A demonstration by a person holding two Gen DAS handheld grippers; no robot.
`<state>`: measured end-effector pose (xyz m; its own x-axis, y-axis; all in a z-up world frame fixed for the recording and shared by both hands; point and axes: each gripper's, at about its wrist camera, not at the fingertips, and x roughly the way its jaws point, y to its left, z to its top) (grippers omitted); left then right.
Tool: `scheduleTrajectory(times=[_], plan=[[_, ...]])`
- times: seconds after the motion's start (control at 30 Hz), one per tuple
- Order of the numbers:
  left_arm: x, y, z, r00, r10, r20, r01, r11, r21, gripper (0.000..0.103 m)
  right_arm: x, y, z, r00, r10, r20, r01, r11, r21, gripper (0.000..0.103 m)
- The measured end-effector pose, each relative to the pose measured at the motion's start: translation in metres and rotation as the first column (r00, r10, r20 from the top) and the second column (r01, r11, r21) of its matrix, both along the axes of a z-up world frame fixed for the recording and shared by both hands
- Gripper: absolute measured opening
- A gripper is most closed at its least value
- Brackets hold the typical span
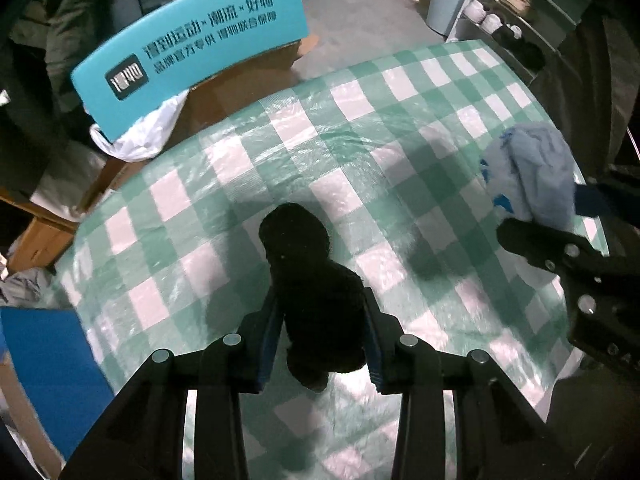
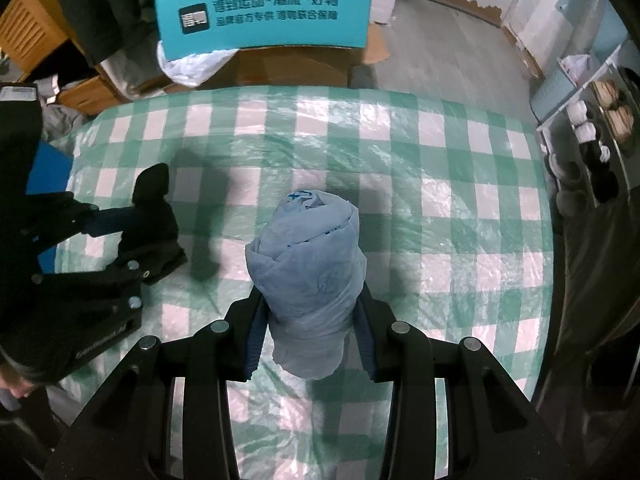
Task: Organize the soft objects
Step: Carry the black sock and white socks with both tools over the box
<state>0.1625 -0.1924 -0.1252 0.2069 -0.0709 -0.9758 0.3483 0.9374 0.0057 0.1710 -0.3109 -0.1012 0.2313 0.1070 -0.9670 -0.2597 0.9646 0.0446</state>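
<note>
My left gripper (image 1: 322, 334) is shut on a black rolled soft bundle (image 1: 312, 280) and holds it above the green-and-white checked tablecloth (image 1: 360, 128). It also shows at the left of the right wrist view (image 2: 154, 220). My right gripper (image 2: 310, 322) is shut on a light blue rolled cloth bundle (image 2: 308, 276) over the middle of the table. That blue bundle also shows at the right of the left wrist view (image 1: 532, 172), held by the right gripper (image 1: 560, 216).
A teal sign with Chinese text (image 2: 264, 12) stands on a cardboard box (image 2: 292, 66) beyond the table's far edge. A shoe rack (image 2: 600, 132) stands at the right. A blue box (image 1: 48, 360) lies at the left of the table.
</note>
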Motion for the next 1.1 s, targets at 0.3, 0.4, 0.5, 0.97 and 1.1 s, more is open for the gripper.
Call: scheduleTrajectory(times=[0.3,0.4,0.5,0.97,1.1], plan=[[-0.031,0.024,0.035,0.998,0.011,0.065,-0.012,1.000,0.007,0.038,-0.023,0.034,0.027,0.995,0.082,0.054,-0.082,0.997,-0.002,0.038],[-0.035,0.036,0.045,0.996,0.025,0.083,-0.025,1.000,0.006,0.038,-0.034,0.047,0.035,0.991,0.117,0.067,-0.117,0.993,0.003,0.038],[-0.043,0.046,0.056,0.994,0.035,0.104,-0.036,0.999,0.008,0.038,-0.042,0.057,0.043,0.986,0.145,0.083,-0.146,0.989,0.006,0.038],[-0.077,0.098,0.082,0.981,0.107,0.162,-0.110,0.994,0.010,0.038,-0.069,0.098,0.075,0.961,0.232,0.149,-0.238,0.971,0.024,0.038],[-0.085,0.111,0.086,0.977,0.128,0.171,-0.130,0.992,0.000,0.038,-0.074,0.110,0.078,0.955,0.253,0.155,-0.260,0.965,0.028,0.038]])
